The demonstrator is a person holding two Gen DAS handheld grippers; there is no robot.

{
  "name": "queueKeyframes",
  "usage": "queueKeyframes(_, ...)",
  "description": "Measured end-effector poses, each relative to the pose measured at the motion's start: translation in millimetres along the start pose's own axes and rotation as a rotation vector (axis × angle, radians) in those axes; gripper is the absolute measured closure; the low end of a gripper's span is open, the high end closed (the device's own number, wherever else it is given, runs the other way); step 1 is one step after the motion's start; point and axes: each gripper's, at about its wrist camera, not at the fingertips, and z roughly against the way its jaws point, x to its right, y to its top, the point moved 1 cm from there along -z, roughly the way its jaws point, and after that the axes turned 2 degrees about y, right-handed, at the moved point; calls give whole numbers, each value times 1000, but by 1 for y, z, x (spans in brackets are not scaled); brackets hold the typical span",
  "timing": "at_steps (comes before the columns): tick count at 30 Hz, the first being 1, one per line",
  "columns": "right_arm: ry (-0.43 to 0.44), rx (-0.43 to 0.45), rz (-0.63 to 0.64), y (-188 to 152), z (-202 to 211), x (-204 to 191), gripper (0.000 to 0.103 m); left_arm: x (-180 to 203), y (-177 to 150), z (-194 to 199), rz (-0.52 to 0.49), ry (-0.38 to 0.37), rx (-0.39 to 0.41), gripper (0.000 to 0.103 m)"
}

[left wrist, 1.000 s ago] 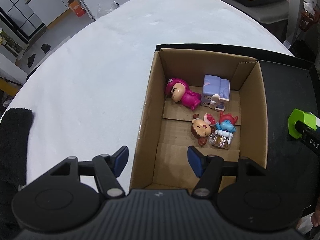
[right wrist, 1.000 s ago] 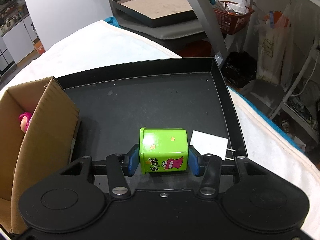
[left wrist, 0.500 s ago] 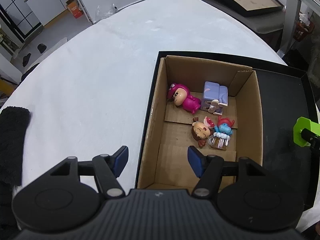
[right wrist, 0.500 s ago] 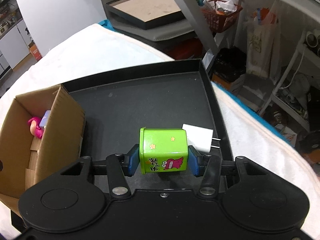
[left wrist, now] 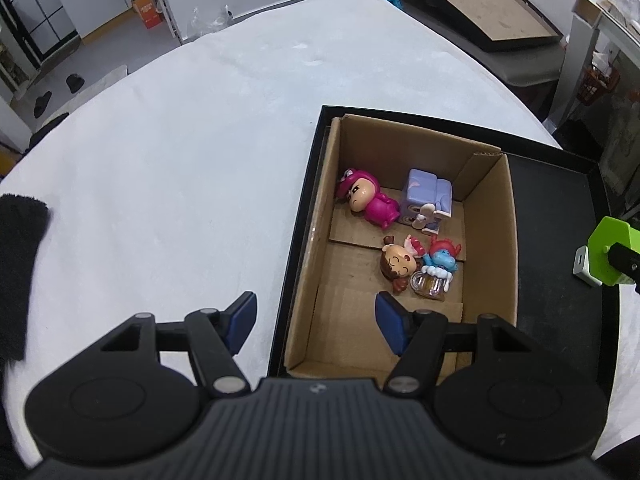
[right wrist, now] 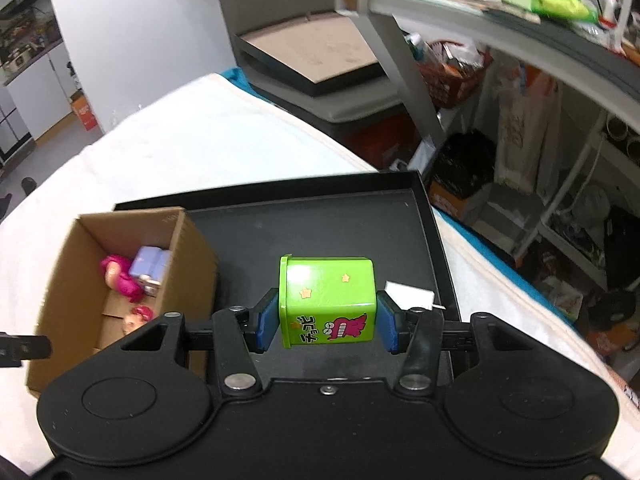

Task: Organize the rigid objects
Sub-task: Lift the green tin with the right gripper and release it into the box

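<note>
- The table (left wrist: pixel 168 168) wears a white cloth, and the tray (right wrist: pixel 320 200) sits on it.
- The tray is black and shallow; everything below is placed against it.
- A cardboard box (left wrist: pixel 490 216) stands inside the tray's left part, open at the top.
- The left gripper (left wrist: pixel 316 318) hovers over the tray's near-left edge, its fingers wide apart with nothing between them; one blue pad is above the cloth, the other above the box.
- The right gripper (right wrist: pixel 327 318) hangs above the tray's bare right part, its fingers clamped on the sides of the green tin (right wrist: pixel 328 300).
- The tin is lifted clear of the tray floor.
- In the box lie a pink figure (left wrist: pixel 368 200), a purple cube (left wrist: pixel 428 196), a brown-haired figure (left wrist: pixel 400 266) and a blue figure (left wrist: pixel 440 264).
- A white charger (right wrist: pixel 410 294) lies on the tray floor, near its right wall.
</note>
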Motion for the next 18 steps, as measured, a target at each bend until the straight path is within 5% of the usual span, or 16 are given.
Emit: queueKeyframes(18, 61, 20, 85, 21, 16, -69, 54, -28, 3, -11, 64, -117, -4, 39)
